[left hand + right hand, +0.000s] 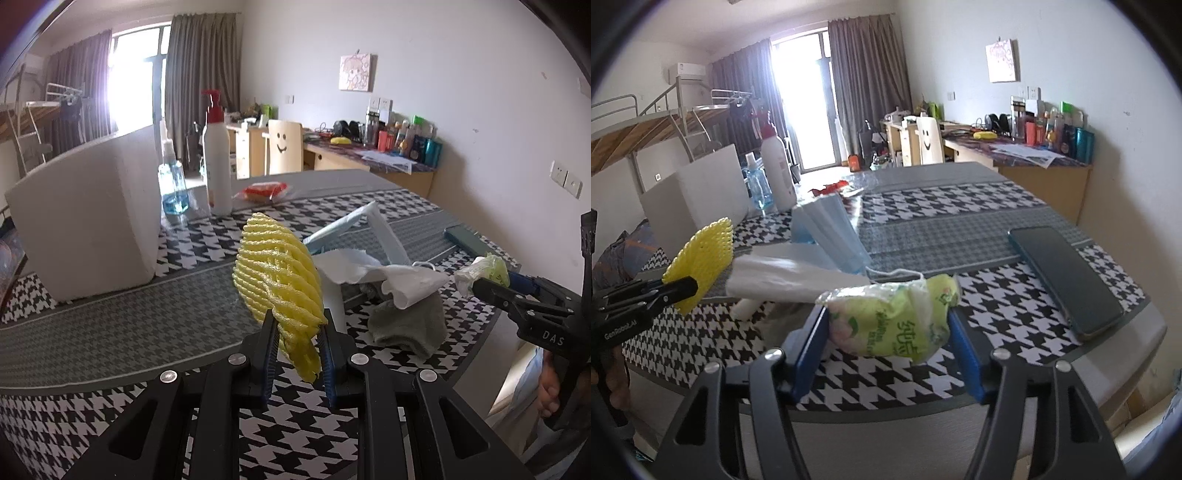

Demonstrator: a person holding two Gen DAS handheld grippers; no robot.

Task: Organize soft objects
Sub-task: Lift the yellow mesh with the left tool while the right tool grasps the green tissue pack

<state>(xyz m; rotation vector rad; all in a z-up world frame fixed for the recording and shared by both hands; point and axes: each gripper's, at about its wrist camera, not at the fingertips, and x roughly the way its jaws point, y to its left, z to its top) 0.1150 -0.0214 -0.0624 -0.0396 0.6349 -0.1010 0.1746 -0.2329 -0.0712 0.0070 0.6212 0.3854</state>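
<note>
My left gripper (297, 323) is shut on the lower end of a yellow foam net sleeve (279, 277), which stands up above the houndstooth table (110, 332). The right wrist view shows the same sleeve (701, 254) at the left, above the table's near edge. My right gripper (888, 325) holds a soft green tissue pack (890, 325) between its blue pads (812, 343), lifted off the table. In the left wrist view that pack (487, 267) sits at the tip of the right gripper (484, 286). A pile of blue face masks (831, 229), white tissue paper (786, 277) and a grey cloth (406, 325) lies between the two grippers.
A white box (92, 214) stands at the left. Behind it are a blue spray bottle (171, 188) and a white pump bottle (218, 166). A red packet (264, 190) lies farther back. A dark phone (1067, 277) rests near the table's right edge.
</note>
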